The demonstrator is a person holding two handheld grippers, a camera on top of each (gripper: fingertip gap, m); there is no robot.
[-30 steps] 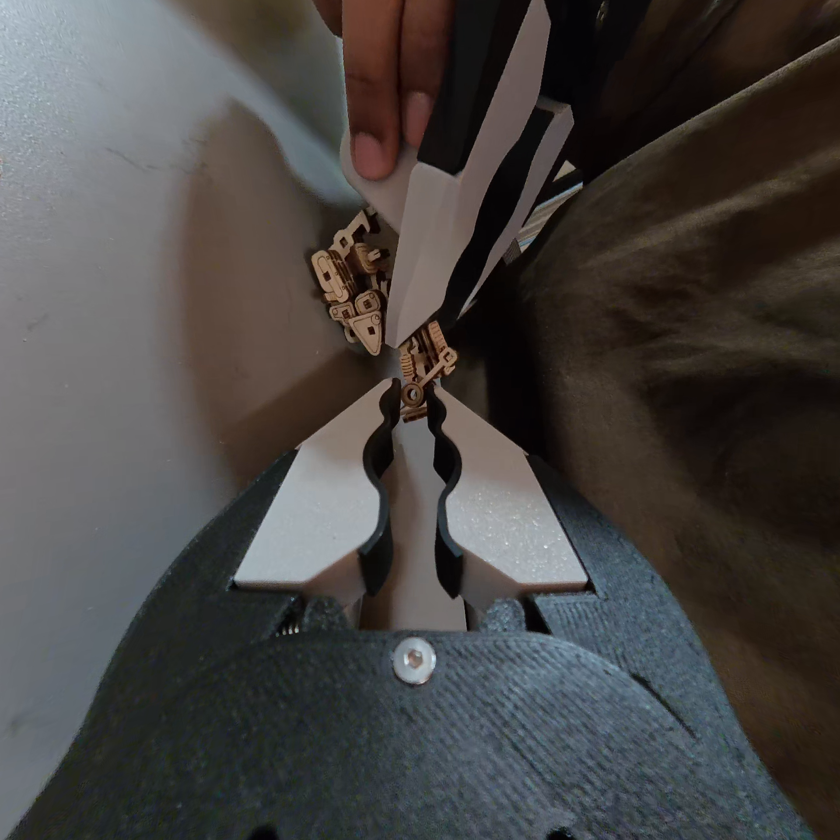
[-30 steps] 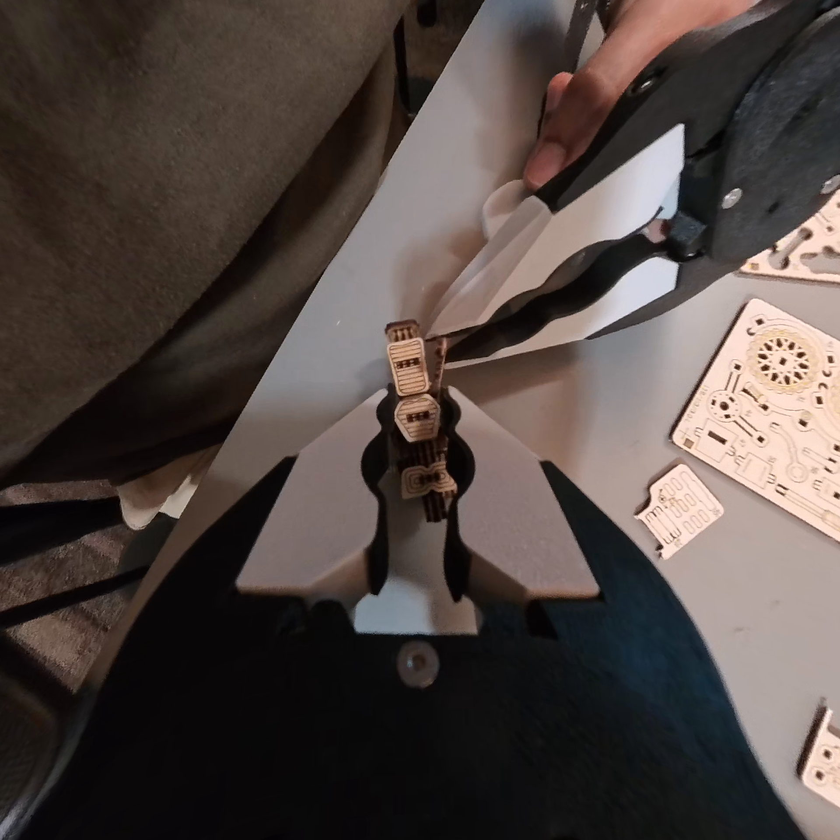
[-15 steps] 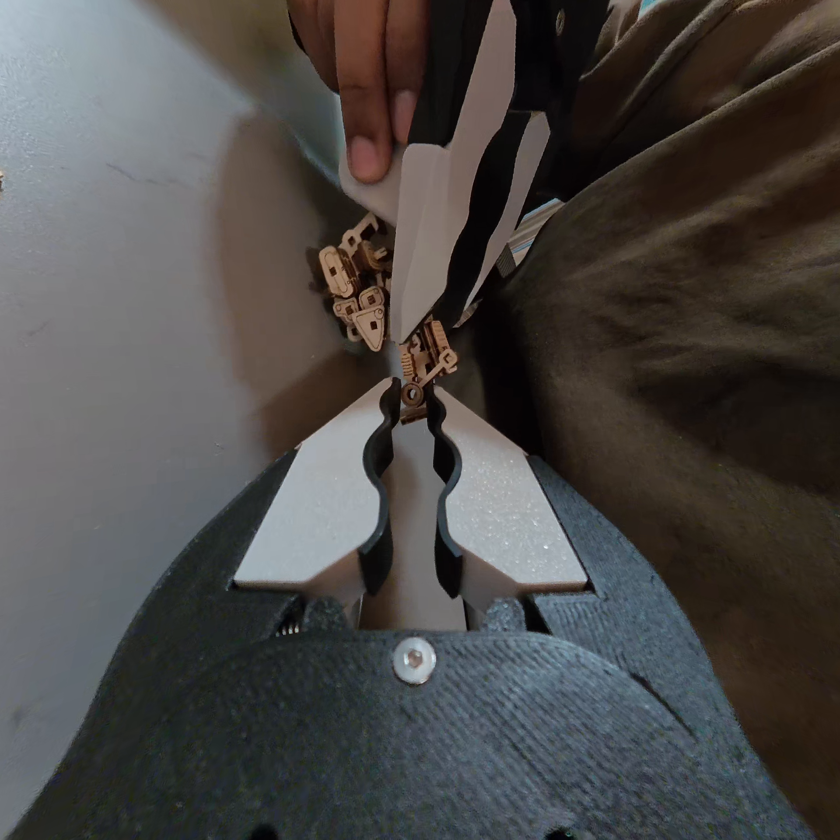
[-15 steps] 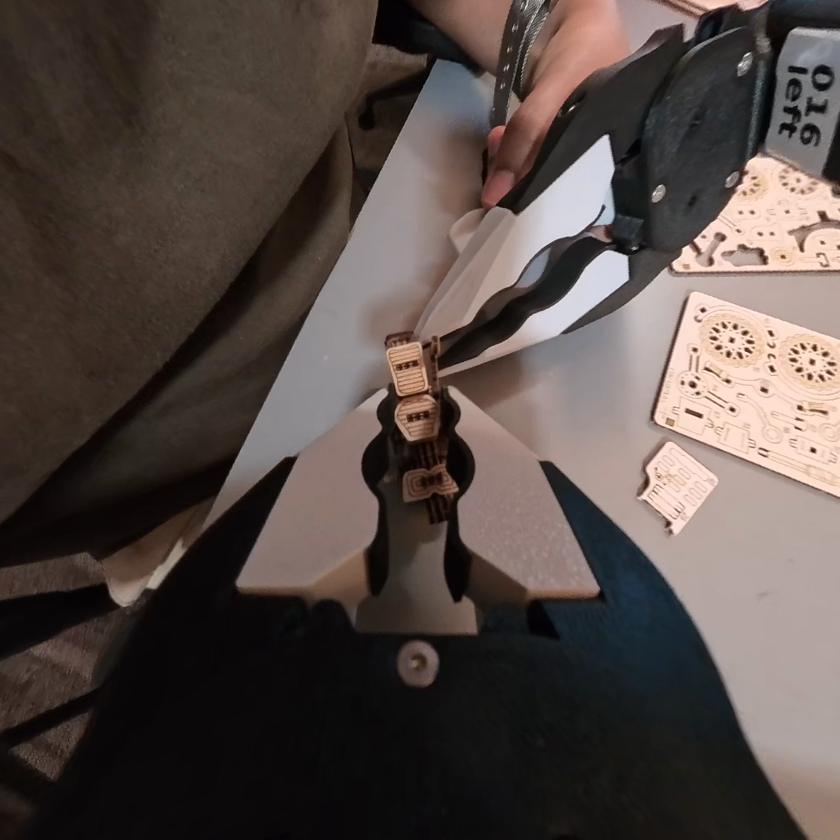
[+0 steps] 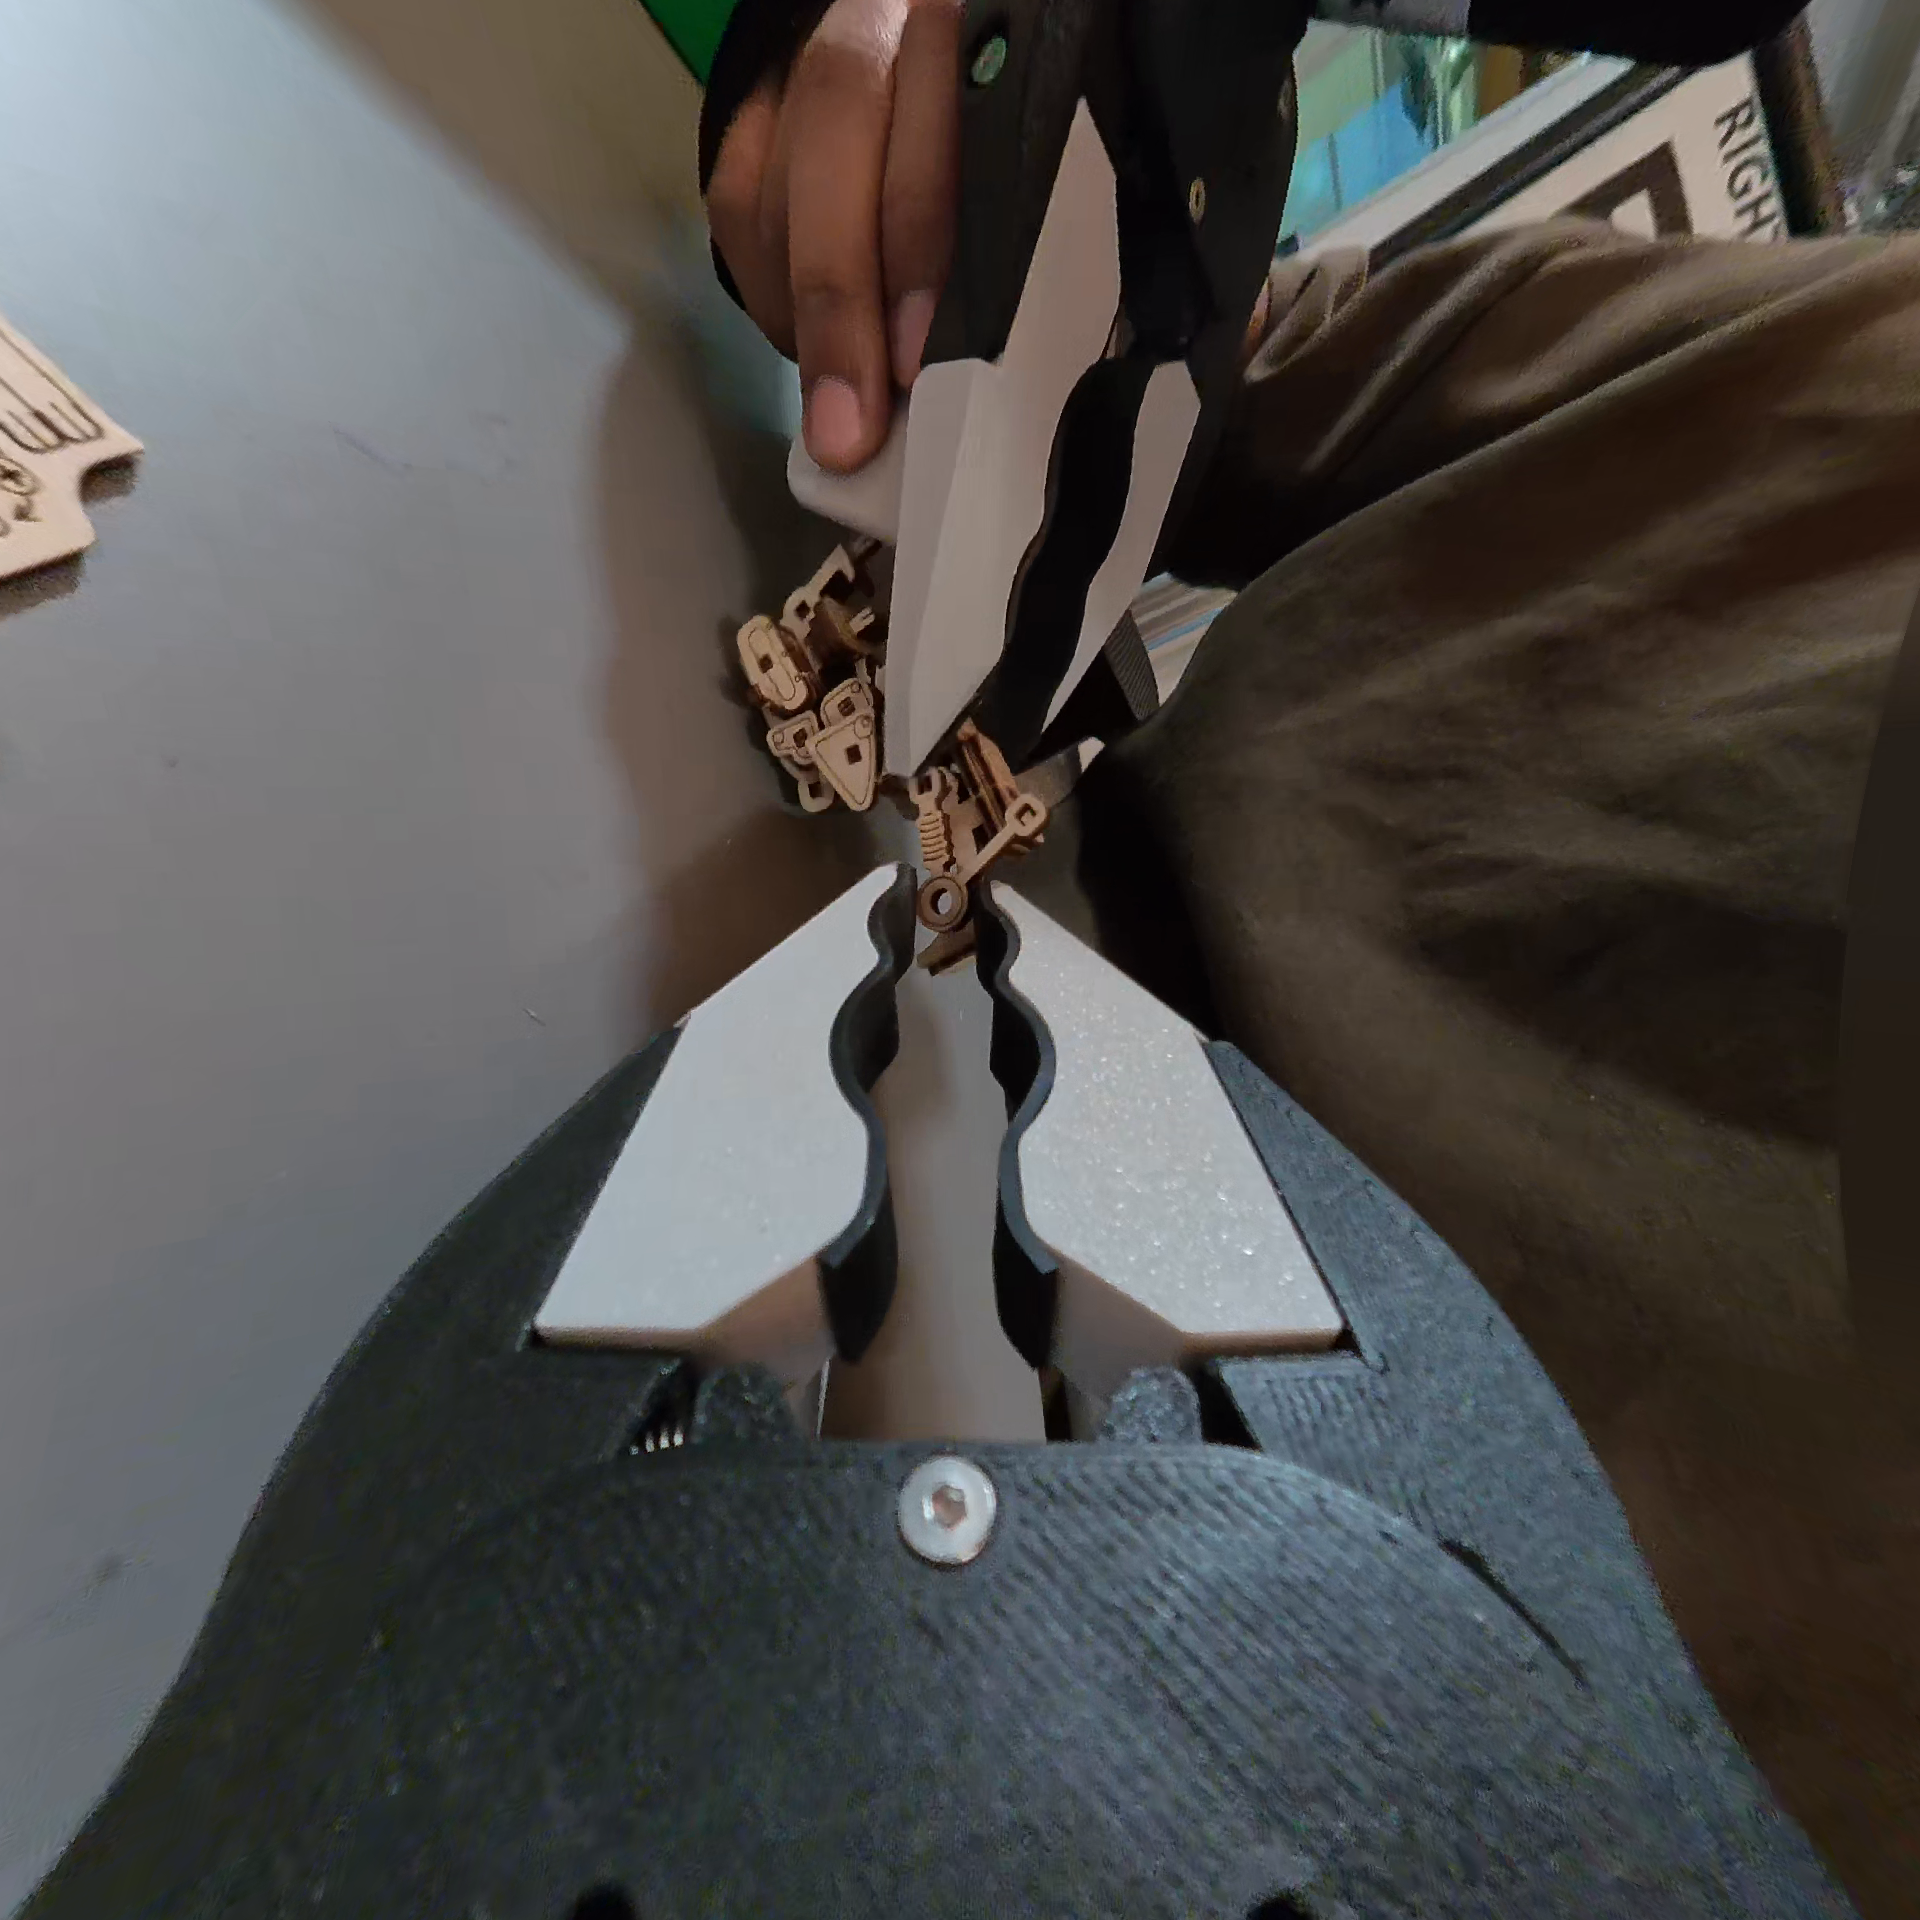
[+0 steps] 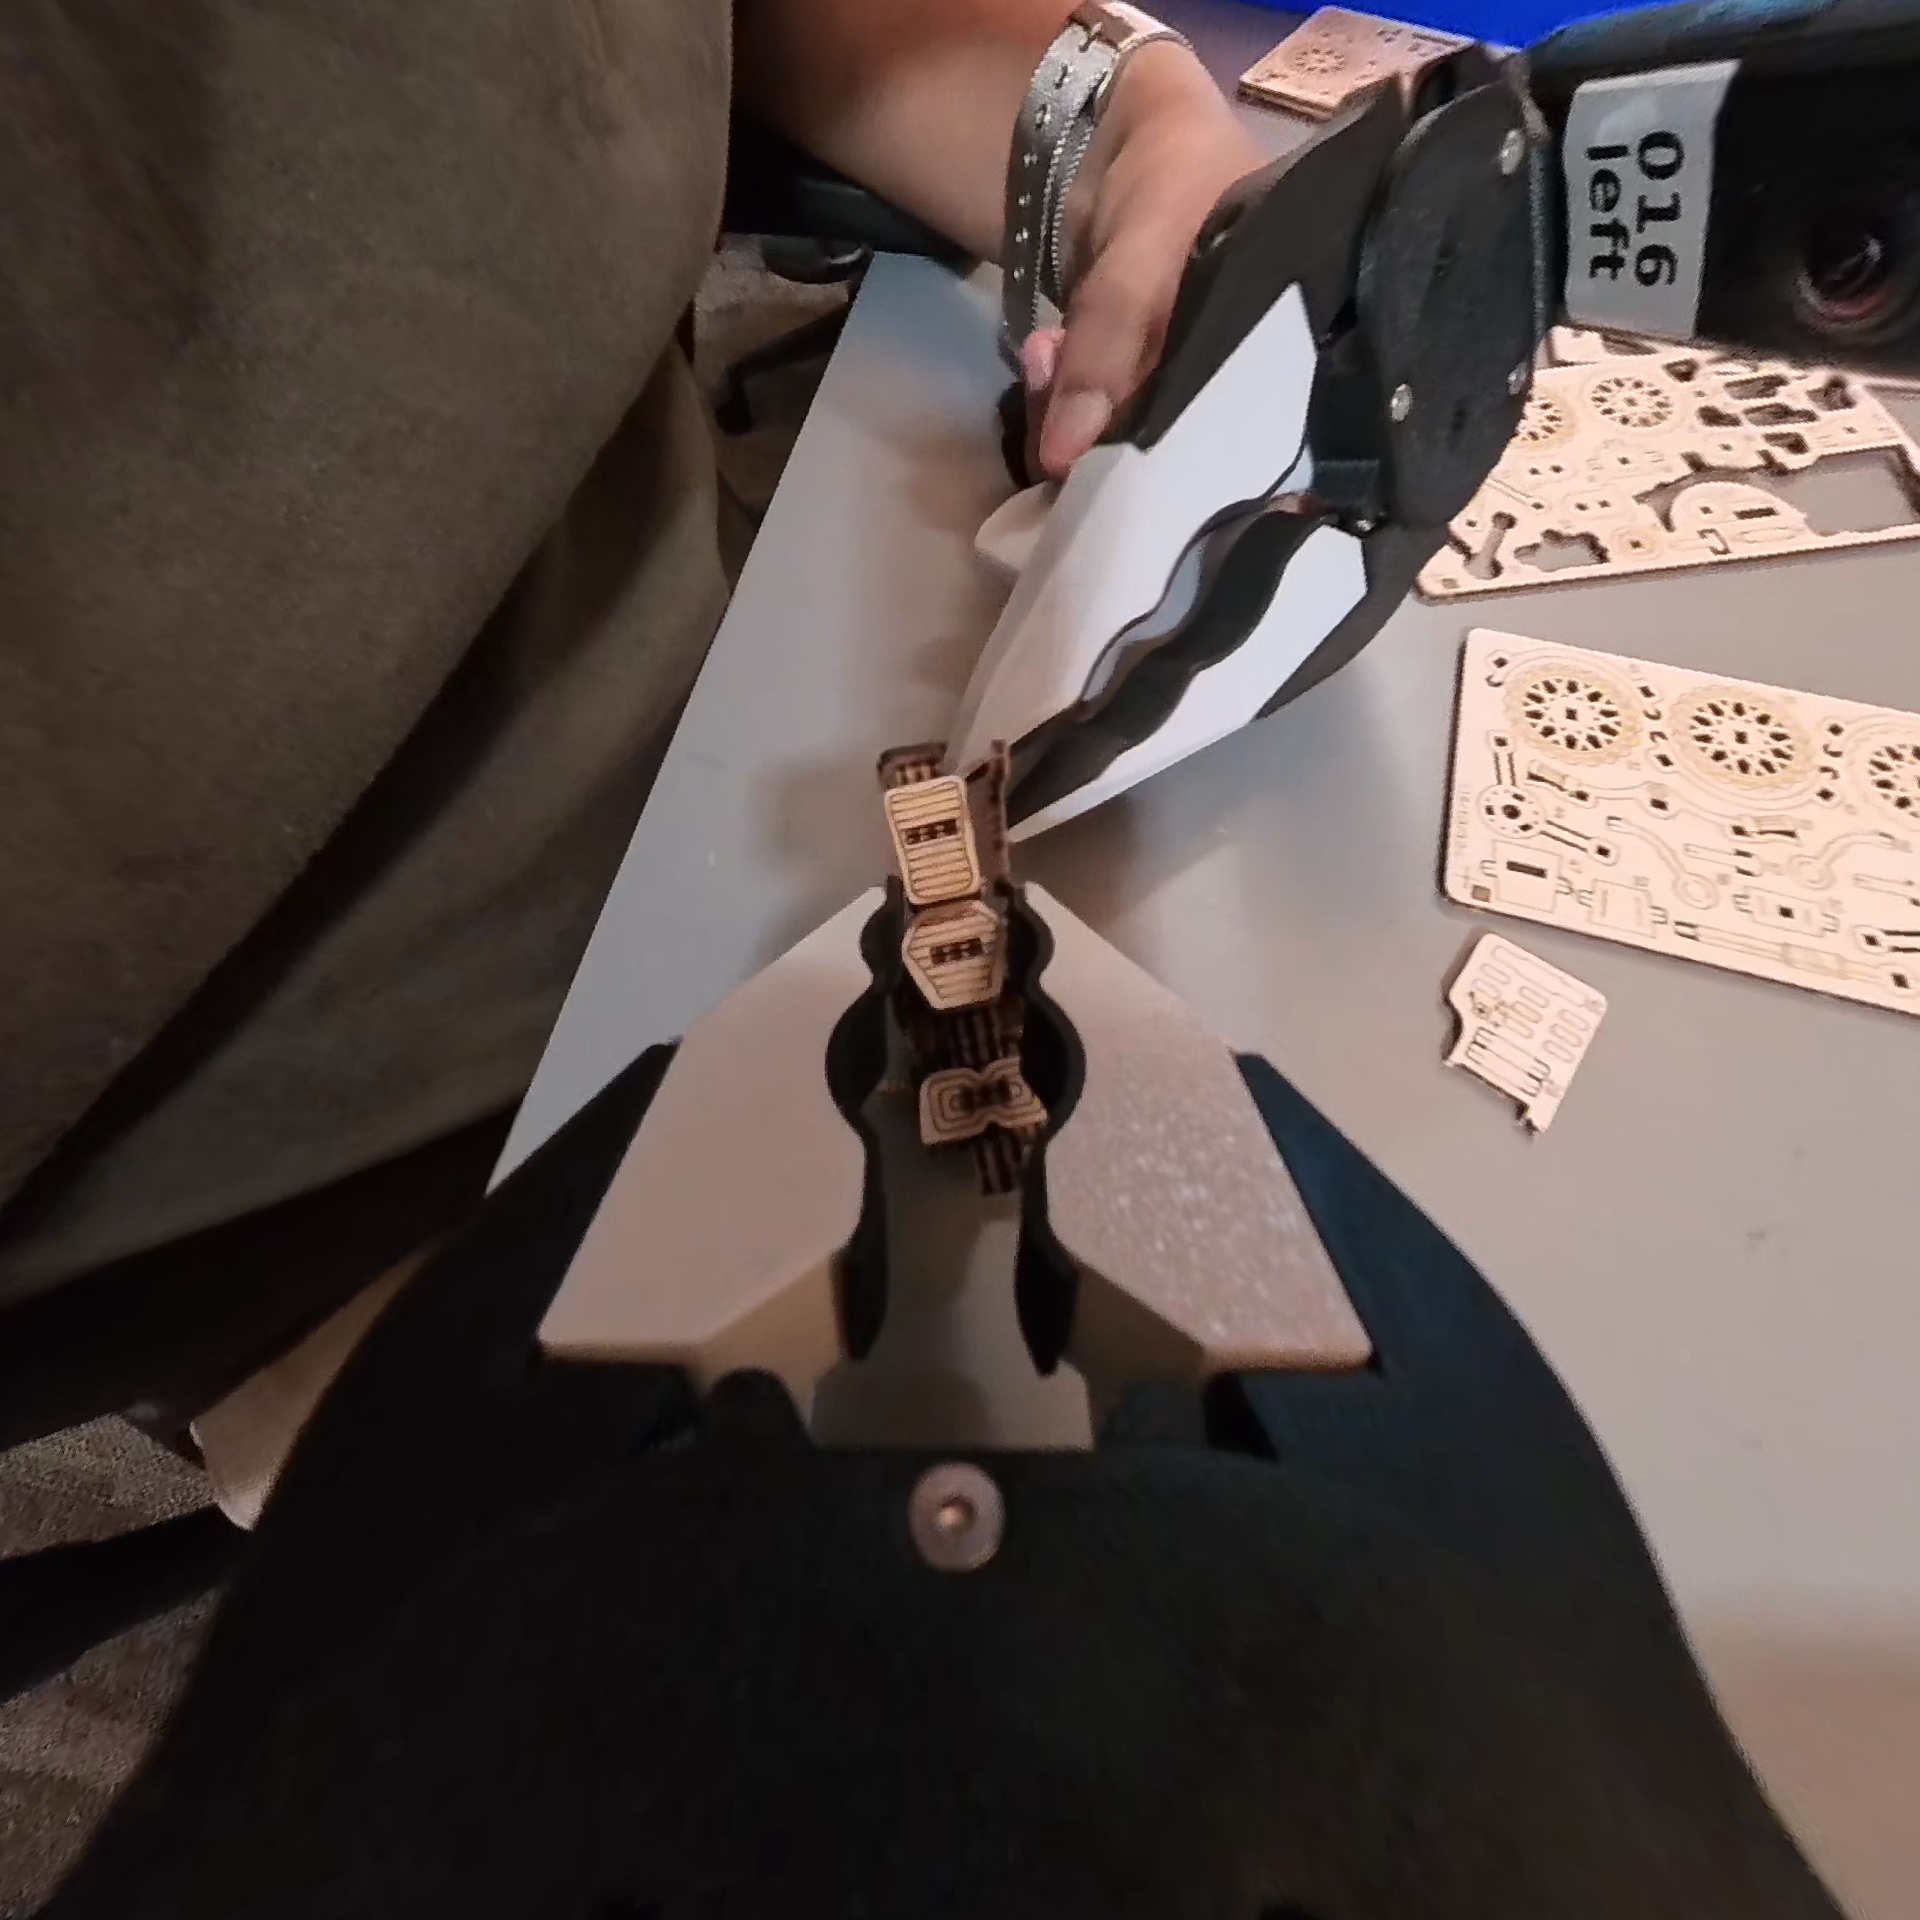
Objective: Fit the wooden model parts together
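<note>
My right gripper (image 6: 951,906) is shut on a small wooden model assembly (image 6: 948,961) of stacked laser-cut pieces, held above the grey table's (image 6: 1403,1351) near edge. In the left wrist view the assembly (image 5: 816,717) hangs at that gripper's tips (image 5: 920,767), which come down from above. My left gripper (image 5: 943,902) is shut on a small wooden lever part (image 5: 961,852) with a ring end, which meets the assembly's side. In the right wrist view the left gripper (image 6: 985,795) comes in from the upper right and touches the assembly's top.
Several laser-cut wooden part sheets (image 6: 1683,831) lie on the table to the right, with a small loose piece (image 6: 1522,1039) beside them. Another sheet's corner (image 5: 42,468) lies far left. The person's olive-clad body (image 6: 312,571) is close by, just past the table edge. The tips of both grippers are at nearly the same place.
Both grippers kept their hold and stayed joined at the model. The views have tilted, and more of the part sheets and the person's hands now show.
</note>
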